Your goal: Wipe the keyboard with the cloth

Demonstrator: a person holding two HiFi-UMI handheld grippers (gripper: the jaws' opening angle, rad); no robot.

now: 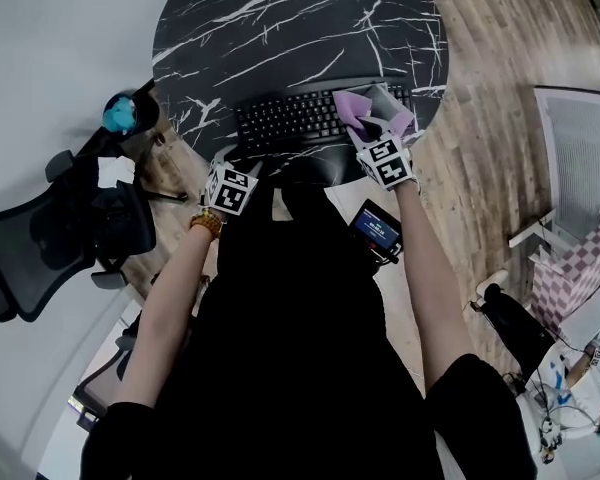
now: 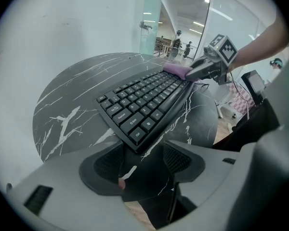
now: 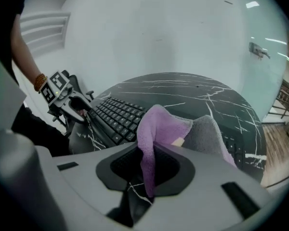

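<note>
A black keyboard [image 1: 290,118] [image 2: 144,100] [image 3: 113,117] lies on the near side of a round black marble table [image 1: 280,28]. A purple and grey cloth [image 1: 355,108] [image 2: 176,70] [image 3: 154,129] rests on the keyboard's right end. My right gripper [image 1: 372,125] [image 3: 147,177] is shut on a purple fold of it. My left gripper [image 1: 242,161] [image 2: 142,165] stands open at the table's near edge. The keyboard's near left corner lies just ahead of its jaws, with nothing held between them.
A black office chair [image 1: 50,228] stands to the left of the table, with a blue object [image 1: 120,113] beyond it. A small device with a lit screen [image 1: 377,226] hangs at the person's waist. Wooden floor and white furniture [image 1: 580,158] lie to the right.
</note>
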